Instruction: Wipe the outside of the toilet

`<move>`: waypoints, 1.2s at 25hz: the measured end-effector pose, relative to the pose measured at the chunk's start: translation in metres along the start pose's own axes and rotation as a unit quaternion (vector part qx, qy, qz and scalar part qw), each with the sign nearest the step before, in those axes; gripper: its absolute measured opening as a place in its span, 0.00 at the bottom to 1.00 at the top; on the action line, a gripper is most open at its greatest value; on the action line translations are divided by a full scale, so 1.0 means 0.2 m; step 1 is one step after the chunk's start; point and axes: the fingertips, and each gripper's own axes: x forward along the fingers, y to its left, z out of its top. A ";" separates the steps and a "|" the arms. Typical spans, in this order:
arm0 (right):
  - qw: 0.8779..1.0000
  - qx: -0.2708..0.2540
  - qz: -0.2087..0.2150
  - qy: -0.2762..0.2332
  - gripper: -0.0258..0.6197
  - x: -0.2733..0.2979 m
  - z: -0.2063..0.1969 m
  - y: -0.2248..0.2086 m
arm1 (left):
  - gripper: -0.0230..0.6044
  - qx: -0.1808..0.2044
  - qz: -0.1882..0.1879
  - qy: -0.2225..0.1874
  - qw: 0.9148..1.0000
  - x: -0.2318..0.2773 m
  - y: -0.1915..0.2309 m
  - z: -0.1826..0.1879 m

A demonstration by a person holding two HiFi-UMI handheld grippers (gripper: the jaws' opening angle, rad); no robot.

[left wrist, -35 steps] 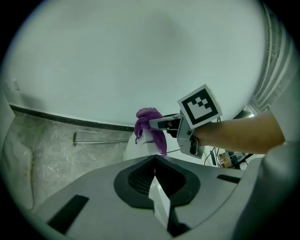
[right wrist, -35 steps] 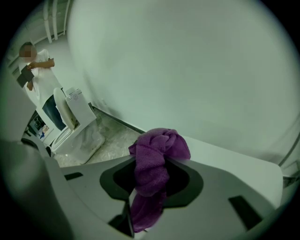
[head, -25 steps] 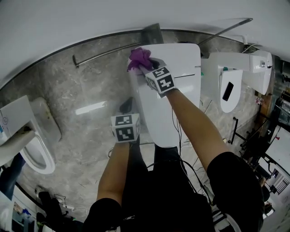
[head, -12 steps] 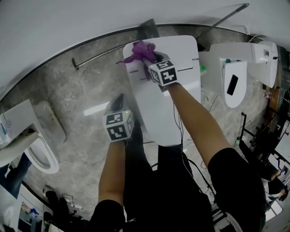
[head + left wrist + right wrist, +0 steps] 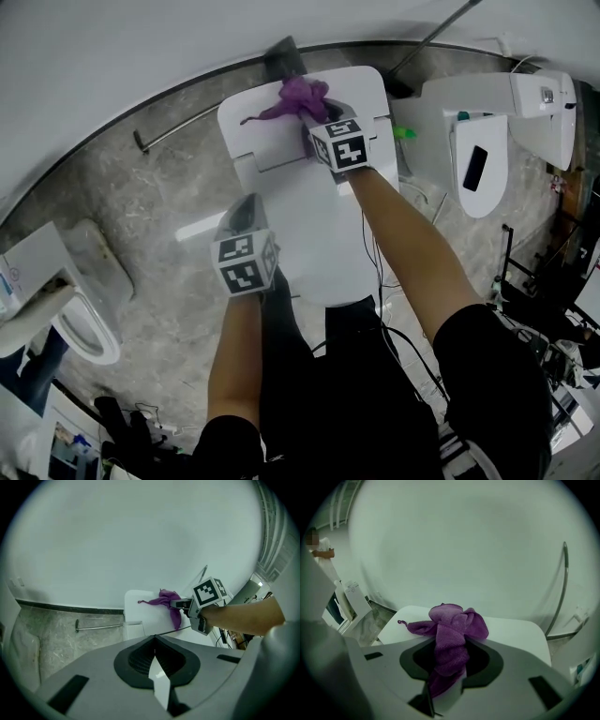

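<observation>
Here, right gripper (image 5: 443, 693): the jaws are closed tight on the purple cloth (image 5: 451, 634), which fills the gap between them and spills out in front.
Purple cloth: bunched in a lump and lying on the flat rear top of the toilet (image 5: 323, 234), close to the wall. One thin corner trails out toward the left side of this top.
Left gripper (image 5: 157, 681): the jaws are pressed together and nothing is between them. In the head view it is low at the left side of the toilet, just beside the edge of the lid. I cannot tell if it touches the toilet.
Toilet: white, with the lid down, its back against the pale wall. The person stands at its front, one arm at each side.
Floor (image 5: 169, 206): grey stone with a marble pattern.
Metal bar (image 5: 98, 626): lies along the foot of the wall, left of the toilet.
Second toilet (image 5: 487, 141): white, near the right side of the first one.
Third toilet (image 5: 80, 314): white, well apart, at the left edge of the head view.
</observation>
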 end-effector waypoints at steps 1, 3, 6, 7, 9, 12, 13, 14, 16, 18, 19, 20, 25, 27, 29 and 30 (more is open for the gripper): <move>1.000 0.000 -0.001 -0.001 0.24 -0.01 -0.01 -0.04 | 0.05 0.002 -0.002 0.002 1.000 0.02 -0.03 0.00; 1.000 0.002 -0.007 -0.002 0.24 -0.03 -0.02 -0.11 | 0.05 0.007 -0.006 0.006 1.000 0.06 -0.09 -0.01; 1.000 0.006 -0.015 -0.006 0.24 -0.06 -0.05 -0.24 | 0.05 0.014 -0.012 0.007 1.000 0.13 -0.19 0.01; 1.000 0.003 -0.016 -0.007 0.24 -0.07 -0.06 -0.28 | 0.05 0.016 -0.013 0.008 1.000 0.15 -0.22 0.01; 1.000 -0.007 -0.017 -0.010 0.24 -0.10 -0.08 -0.36 | 0.05 0.022 -0.014 0.007 1.000 0.20 -0.28 0.02; 1.000 -0.014 -0.020 -0.014 0.24 -0.13 -0.11 -0.47 | 0.05 0.032 -0.015 0.007 0.999 0.26 -0.34 0.02; 1.000 -0.015 -0.022 -0.015 0.24 -0.14 -0.13 -0.51 | 0.05 0.034 -0.014 0.007 0.999 0.28 -0.36 0.02; 0.999 -0.014 -0.024 -0.016 0.24 -0.15 -0.14 -0.55 | 0.05 0.037 -0.013 0.007 0.999 0.30 -0.38 0.02; 0.999 -0.007 -0.028 -0.018 0.24 -0.17 -0.16 -0.63 | 0.05 0.042 -0.011 0.005 0.999 0.33 -0.42 0.01; 0.999 0.001 -0.031 -0.021 0.24 -0.20 -0.18 -0.70 | 0.05 0.045 -0.012 0.006 0.999 0.35 -0.48 -0.01; 0.999 0.003 -0.032 -0.022 0.24 -0.21 -0.20 -0.73 | 0.05 0.046 -0.014 0.007 0.999 0.36 -0.51 -0.01; 0.999 0.005 -0.031 -0.022 0.24 -0.22 -0.21 -0.76 | 0.05 0.048 -0.017 0.008 0.999 0.37 -0.54 -0.02; 0.999 0.016 -0.031 -0.010 0.24 -0.27 -0.27 -0.88 | 0.05 0.067 -0.020 0.002 0.998 0.42 -0.67 -0.06; 0.999 0.014 -0.032 -0.010 0.24 -0.28 -0.28 -0.91 | 0.05 0.071 -0.017 0.003 0.997 0.44 -0.69 -0.07; 1.000 0.012 -0.021 -0.014 0.24 -0.29 -0.29 -0.94 | 0.05 0.072 -0.012 0.002 0.997 0.45 -0.73 -0.09; 1.000 0.013 -0.014 -0.016 0.24 -0.29 -0.30 -0.96 | 0.05 0.072 -0.010 0.002 0.997 0.46 -0.75 -0.10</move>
